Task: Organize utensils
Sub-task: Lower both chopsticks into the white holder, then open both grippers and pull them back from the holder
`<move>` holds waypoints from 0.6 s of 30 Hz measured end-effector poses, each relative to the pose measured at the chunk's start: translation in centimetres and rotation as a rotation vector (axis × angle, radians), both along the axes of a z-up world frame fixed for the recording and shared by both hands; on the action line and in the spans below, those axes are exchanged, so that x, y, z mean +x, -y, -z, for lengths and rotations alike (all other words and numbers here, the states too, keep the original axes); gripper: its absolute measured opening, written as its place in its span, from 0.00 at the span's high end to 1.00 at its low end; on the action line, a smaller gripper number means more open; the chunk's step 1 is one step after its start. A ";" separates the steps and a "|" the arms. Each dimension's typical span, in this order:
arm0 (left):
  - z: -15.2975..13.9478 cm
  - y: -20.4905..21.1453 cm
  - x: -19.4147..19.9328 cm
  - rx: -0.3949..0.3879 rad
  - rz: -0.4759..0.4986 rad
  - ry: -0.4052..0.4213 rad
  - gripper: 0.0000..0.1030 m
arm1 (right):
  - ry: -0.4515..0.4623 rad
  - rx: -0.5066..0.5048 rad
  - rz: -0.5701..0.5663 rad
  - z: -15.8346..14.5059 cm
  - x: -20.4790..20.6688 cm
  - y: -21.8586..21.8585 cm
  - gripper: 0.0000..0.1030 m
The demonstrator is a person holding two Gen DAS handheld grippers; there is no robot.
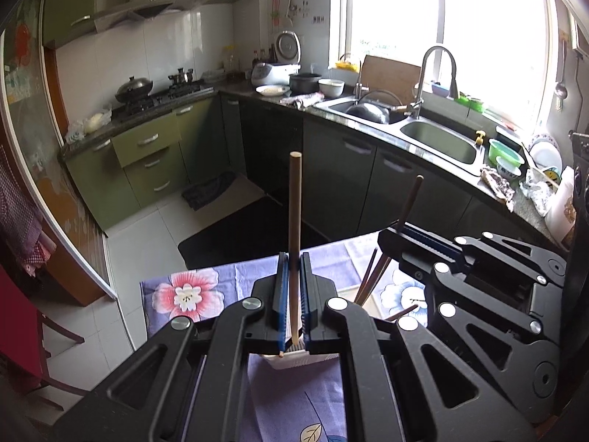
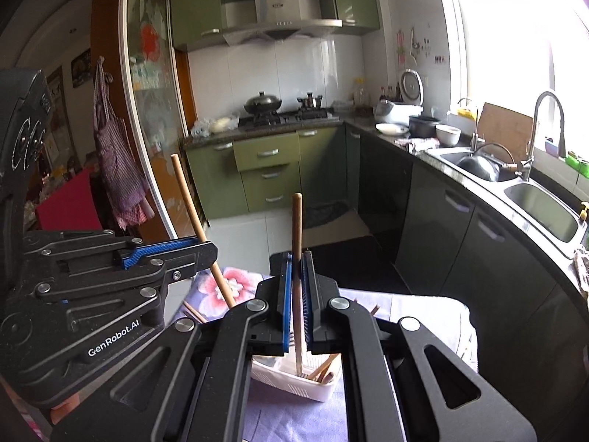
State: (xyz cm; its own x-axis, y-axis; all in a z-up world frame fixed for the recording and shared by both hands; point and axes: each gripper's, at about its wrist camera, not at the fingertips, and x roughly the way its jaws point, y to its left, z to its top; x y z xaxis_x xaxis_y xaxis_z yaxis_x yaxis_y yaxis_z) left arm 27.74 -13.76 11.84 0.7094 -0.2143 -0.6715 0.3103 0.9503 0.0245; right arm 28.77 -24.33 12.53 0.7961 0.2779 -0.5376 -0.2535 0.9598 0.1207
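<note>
Left wrist view showed your left gripper (image 1: pixel 293 265) with its jaws pinching a light wooden chopstick (image 1: pixel 294 217), the stick standing nearly upright between the blue pads, its round end high and its tip just over the rim of the white basket (image 1: pixel 294 362) below. Your right gripper (image 1: pixel 399 237) sat just beside it to the right, jaws pressed on a darker chopstick (image 1: pixel 410 202) that leaned a little to the right. Right wrist view gave the same pairing from the other side: your dark stick (image 2: pixel 297 258) was clamped upright, its lower end already down inside the slotted basket (image 2: pixel 294 381) among other wooden utensils (image 2: pixel 324 370), while the left gripper (image 2: pixel 206 248) held its pale stick (image 2: pixel 200 232) tilted, tip aimed toward the flowered cloth (image 2: pixel 228 287) covering the counter. The relation that mattered, as I judged it, was vertical: both sticks had their long axes roughly plumb and the basket lay straight beneath the jaws, with your right hand the nearer to being seated in it. More loose chopsticks (image 1: pixel 370 276) stood between the two grippers. The only legible writing was "GenRobot.AI" on the left gripper's arm (image 2: pixel 112 340); the range hood (image 2: pixel 279 11) bore a badge too small to read.
</note>
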 end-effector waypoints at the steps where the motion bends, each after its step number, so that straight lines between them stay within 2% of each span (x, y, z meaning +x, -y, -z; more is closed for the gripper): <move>1: 0.5 -0.1 0.2 0.002 0.000 -0.010 0.94 | -0.013 0.001 -0.002 0.8 0.3 -0.1 0.94; 9: 4.1 -0.4 0.4 0.007 0.014 -0.062 0.94 | -0.068 -0.020 -0.009 5.3 1.6 -0.8 0.94; 14: 5.0 -0.5 0.5 0.009 0.015 -0.071 0.94 | -0.071 -0.022 -0.019 6.3 1.4 -0.9 0.93; 18: 5.1 -0.8 0.0 0.004 0.019 -0.064 0.92 | -0.057 -0.022 -0.022 6.0 0.6 -1.3 0.93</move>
